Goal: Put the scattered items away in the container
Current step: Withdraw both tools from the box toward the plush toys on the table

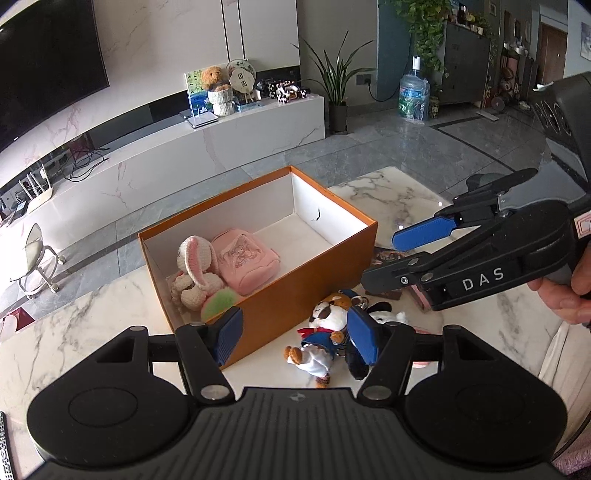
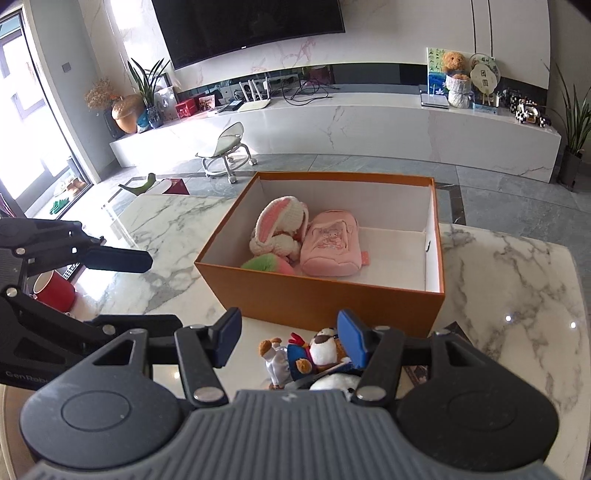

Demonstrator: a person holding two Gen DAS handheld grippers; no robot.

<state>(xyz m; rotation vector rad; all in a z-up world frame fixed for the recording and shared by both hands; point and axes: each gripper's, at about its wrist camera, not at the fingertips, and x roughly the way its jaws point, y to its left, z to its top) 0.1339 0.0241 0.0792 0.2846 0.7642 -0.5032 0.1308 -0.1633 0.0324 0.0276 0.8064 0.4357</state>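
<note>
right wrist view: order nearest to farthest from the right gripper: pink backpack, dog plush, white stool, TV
1. dog plush: on the table, just below the right gripper.
2. pink backpack: inside the orange box.
3. white stool: on the floor beyond the table, left.
4. TV: on the far wall.

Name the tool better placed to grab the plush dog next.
Probably the left tool: open and empty, the plush dog lies between its fingers. The right tool hangs open beyond the dog, beside the orange box.

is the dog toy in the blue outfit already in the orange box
No, the dog toy lies on the marble table outside the orange box, by its near wall.
</note>
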